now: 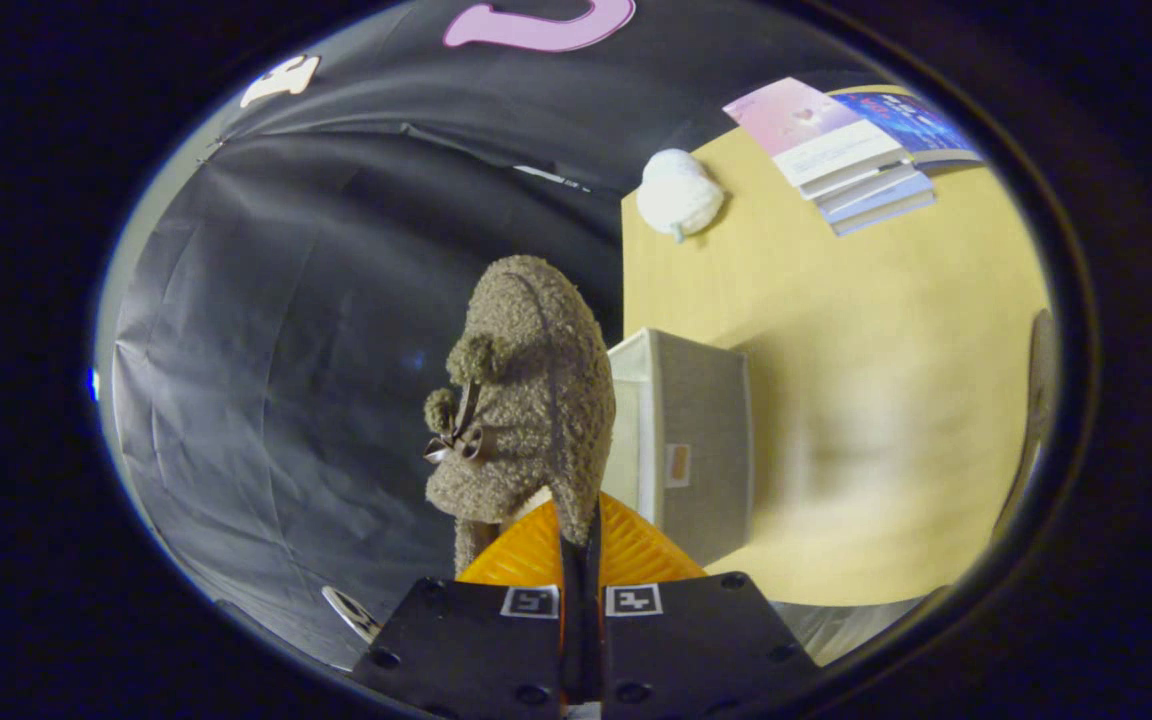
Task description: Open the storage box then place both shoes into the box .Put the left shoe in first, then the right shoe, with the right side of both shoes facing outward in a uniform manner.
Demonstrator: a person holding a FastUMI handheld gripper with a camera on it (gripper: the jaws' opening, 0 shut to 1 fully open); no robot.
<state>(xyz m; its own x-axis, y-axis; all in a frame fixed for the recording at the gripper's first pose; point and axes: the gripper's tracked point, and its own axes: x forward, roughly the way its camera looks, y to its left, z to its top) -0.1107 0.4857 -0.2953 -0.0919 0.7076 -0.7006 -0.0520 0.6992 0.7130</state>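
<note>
Booth wall of dark creased cloth [266, 330] takes up the whole area left of the fingers and behind the shoe. Small round pale object [351, 612] sits low, just left of the gripper body, too clipped to identify. Gripper [581, 545] fingers are pressed together on a thin edge of the shoe, almost no gap between them, so the jaws are clamped on the shoe. Shoe [526, 390] is a fuzzy grey-brown slipper, held up in the air directly ahead of the fingers, long axis pointing away from the camera, toe end far. Two pompoms [476, 358] and a small bow [456, 445] show on its left face. Camera looks rolled, table edge runs near vertical here. Storage box [696, 440] is grey fabric with a pale inner lining, just right of the shoe and partly hidden behind it, resting on the yellow table [886, 400]; its pale opening side faces the shoe, small tag on the grey face. Cannot tell if it has a lid or if anything is inside. White fluffy object [678, 194] lies on the table beyond the box, near the table edge. Stack of books [846, 155] lies further right, well apart from the box. Blurred grey-brown shape [1039, 380] at the far right, unidentifiable.
</note>
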